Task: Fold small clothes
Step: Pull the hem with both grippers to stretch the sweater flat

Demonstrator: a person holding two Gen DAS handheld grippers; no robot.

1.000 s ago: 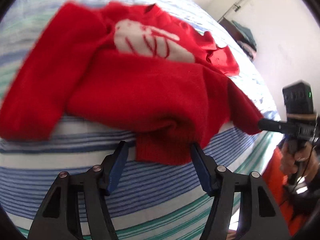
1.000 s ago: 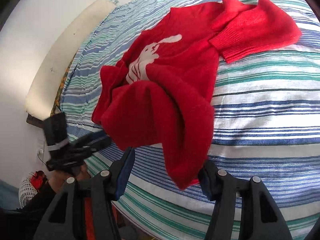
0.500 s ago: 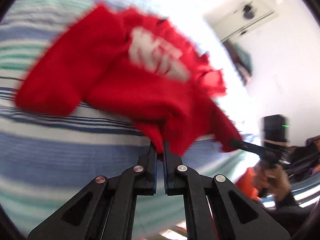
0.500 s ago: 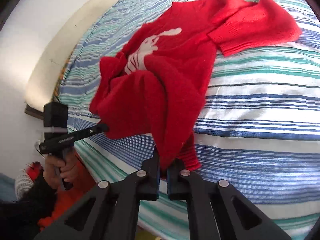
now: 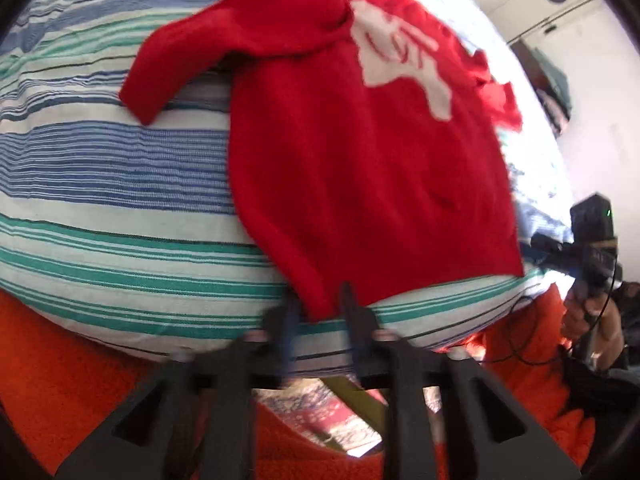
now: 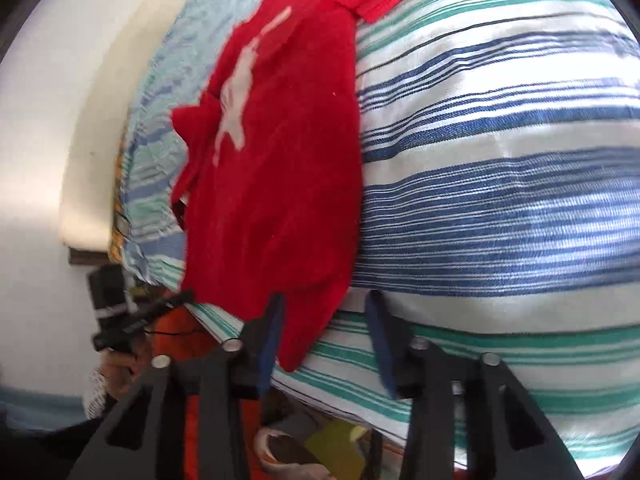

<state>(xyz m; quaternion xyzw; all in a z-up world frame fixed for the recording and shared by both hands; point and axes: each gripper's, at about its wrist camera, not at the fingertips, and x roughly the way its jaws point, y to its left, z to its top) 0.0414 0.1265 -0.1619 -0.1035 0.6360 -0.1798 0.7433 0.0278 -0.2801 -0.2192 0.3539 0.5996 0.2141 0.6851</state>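
A small red knit sweater [image 5: 360, 152] with a white figure on its chest lies spread on the striped bed, hem toward me; it also shows in the right wrist view [image 6: 276, 168]. My left gripper [image 5: 318, 304] is open, its jaws on either side of the sweater's near left hem corner, which lies loose between them. My right gripper [image 6: 324, 312] is open, with the other hem corner hanging between its jaws. One sleeve [image 5: 192, 60] lies out to the left. Each gripper shows in the other's view at the bed's edge.
The bed has a blue, green and white striped cover [image 5: 112, 184] and its near edge is right under both grippers. An orange rug [image 5: 80, 392] lies below. A cream headboard [image 6: 104, 128] stands against the white wall.
Both grippers were shut on the hem corners half a second ago and pulled the sweater toward the bed's near edge, flattening it. Both have now opened and let the hem go.
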